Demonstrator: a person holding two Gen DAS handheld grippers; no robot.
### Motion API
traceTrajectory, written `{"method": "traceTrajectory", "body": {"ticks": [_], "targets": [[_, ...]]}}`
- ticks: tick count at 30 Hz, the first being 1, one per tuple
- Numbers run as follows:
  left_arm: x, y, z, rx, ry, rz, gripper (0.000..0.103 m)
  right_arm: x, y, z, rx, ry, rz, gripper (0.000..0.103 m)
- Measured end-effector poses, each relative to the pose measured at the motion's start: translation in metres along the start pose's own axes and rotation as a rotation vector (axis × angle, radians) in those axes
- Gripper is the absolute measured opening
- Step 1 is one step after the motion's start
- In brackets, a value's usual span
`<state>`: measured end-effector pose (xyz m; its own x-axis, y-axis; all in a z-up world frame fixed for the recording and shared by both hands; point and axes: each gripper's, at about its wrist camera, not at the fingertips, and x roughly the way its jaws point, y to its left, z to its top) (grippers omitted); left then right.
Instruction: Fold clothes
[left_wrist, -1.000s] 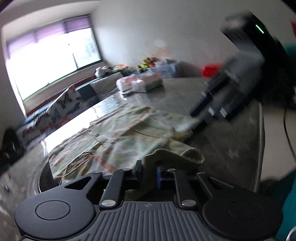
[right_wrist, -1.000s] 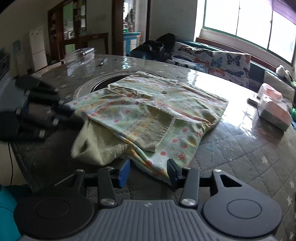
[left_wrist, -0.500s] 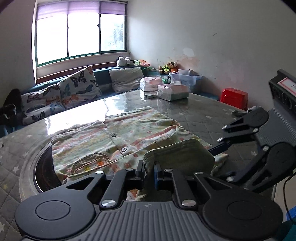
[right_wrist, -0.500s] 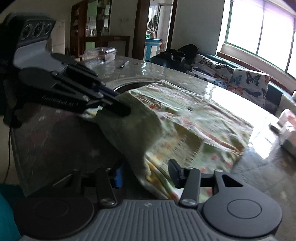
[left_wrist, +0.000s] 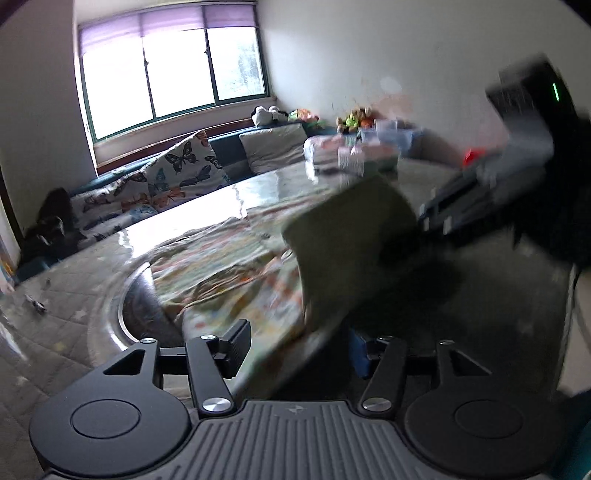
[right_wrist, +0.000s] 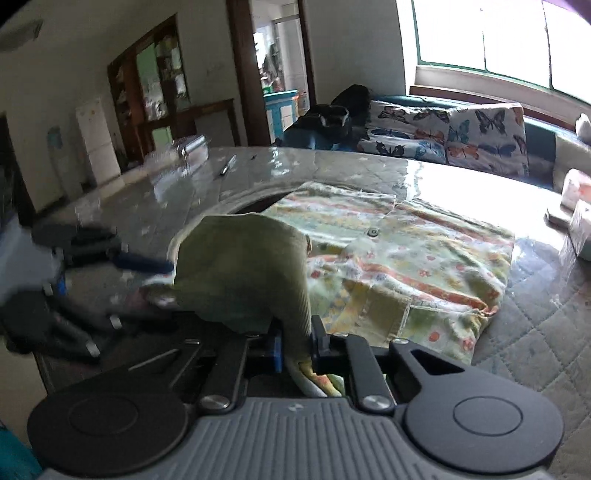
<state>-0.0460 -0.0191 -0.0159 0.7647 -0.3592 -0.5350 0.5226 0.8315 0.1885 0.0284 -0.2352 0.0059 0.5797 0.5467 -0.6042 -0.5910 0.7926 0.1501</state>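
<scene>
A pale green shirt with red and orange print lies on the round glass-topped table. Its olive-green inner flap stands raised at the near edge. My right gripper is closing, and its pads pinch that flap's fabric. My left gripper is opening; the shirt's edge lies loose between its spread fingers, not pressed by the pads. Each gripper appears blurred in the other's view: the right gripper beside the raised flap, the left gripper just left of it.
A metal ring is set in the table's middle, under the shirt. Tissue packs and a clear plastic box sit on the far parts. A sofa with butterfly cushions runs behind. The table's edge is close on my side.
The left jaws were shut on the olive flap and have sprung apart, letting it go. The right jaws have closed on the fabric, and the flap now stands higher.
</scene>
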Motion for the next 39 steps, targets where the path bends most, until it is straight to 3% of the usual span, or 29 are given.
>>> {"method": "traceTrajectory", "body": {"ticks": [7,9,11,13,16,23,33,39], "targets": [[0.012,-0.007,-0.010,0.105,0.002,0.086,0.055,-0.001,-0.001,0.007,0.003,-0.028,-0.021,0.012],[0.015,-0.007,-0.012,0.119,0.010,0.095,0.046,-0.001,0.000,0.005,0.006,-0.030,-0.025,0.012],[0.017,-0.006,-0.012,0.115,0.019,0.100,0.025,0.000,0.002,0.004,0.007,-0.032,-0.030,0.011],[0.015,-0.004,-0.012,0.100,0.016,0.094,0.014,-0.001,0.003,0.003,0.008,-0.037,-0.030,0.009],[0.007,-0.004,-0.008,0.097,-0.008,0.088,0.006,-0.008,0.005,0.001,0.003,-0.050,-0.030,0.008],[-0.023,-0.014,-0.002,0.072,-0.048,0.040,0.005,-0.044,0.013,-0.007,-0.027,-0.068,-0.001,0.008],[-0.105,-0.047,-0.002,0.063,-0.055,-0.055,0.005,-0.116,0.049,-0.020,-0.083,-0.037,0.095,0.007],[-0.101,-0.036,0.015,0.050,-0.090,-0.036,0.005,-0.116,0.046,0.000,-0.109,-0.059,0.063,0.007]]}}
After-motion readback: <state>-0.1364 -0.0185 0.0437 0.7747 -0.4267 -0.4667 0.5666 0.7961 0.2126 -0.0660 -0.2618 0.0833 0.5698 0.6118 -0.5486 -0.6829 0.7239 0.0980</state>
